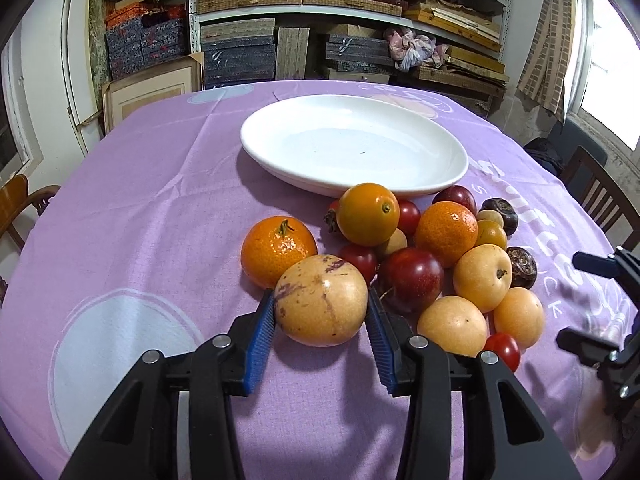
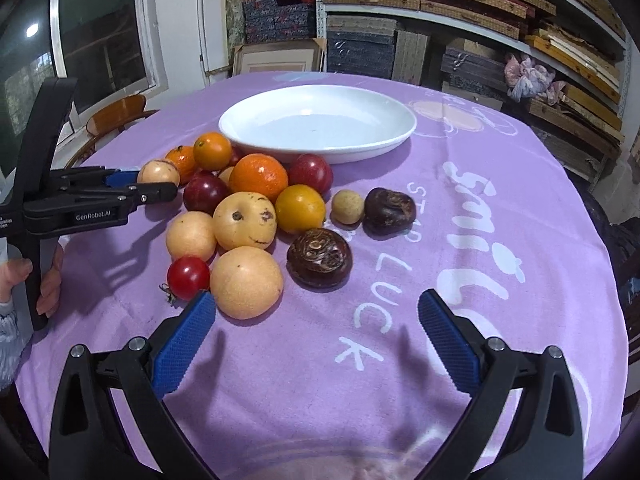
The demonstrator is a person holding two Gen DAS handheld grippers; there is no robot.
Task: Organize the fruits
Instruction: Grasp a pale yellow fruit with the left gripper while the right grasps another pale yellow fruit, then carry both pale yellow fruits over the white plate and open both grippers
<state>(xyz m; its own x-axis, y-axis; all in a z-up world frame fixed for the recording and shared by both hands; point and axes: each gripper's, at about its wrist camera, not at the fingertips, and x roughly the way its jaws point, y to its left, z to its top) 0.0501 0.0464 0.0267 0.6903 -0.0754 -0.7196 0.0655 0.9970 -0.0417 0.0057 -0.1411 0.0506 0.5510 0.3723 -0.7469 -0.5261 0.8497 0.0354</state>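
Note:
A pile of fruit lies on the purple tablecloth in front of an empty white plate (image 1: 352,144), which also shows in the right wrist view (image 2: 316,120). My left gripper (image 1: 320,312) is shut on a yellow melon-like fruit with purple streaks (image 1: 320,300), its blue pads touching both sides; the fruit still rests on the cloth. It also shows in the right wrist view (image 2: 158,172), held by the left gripper (image 2: 152,184). My right gripper (image 2: 312,316) is open and empty, just in front of a pale yellow fruit (image 2: 246,282) and a dark brown chestnut-like one (image 2: 319,258).
The pile holds tangerines (image 1: 278,250), dark red plums (image 1: 412,274), cherry tomatoes (image 1: 502,350) and several yellow fruits (image 1: 482,276). Shelves stacked with boxes (image 1: 344,12) stand behind the table. Wooden chairs stand at the left (image 1: 16,208) and right (image 1: 600,196).

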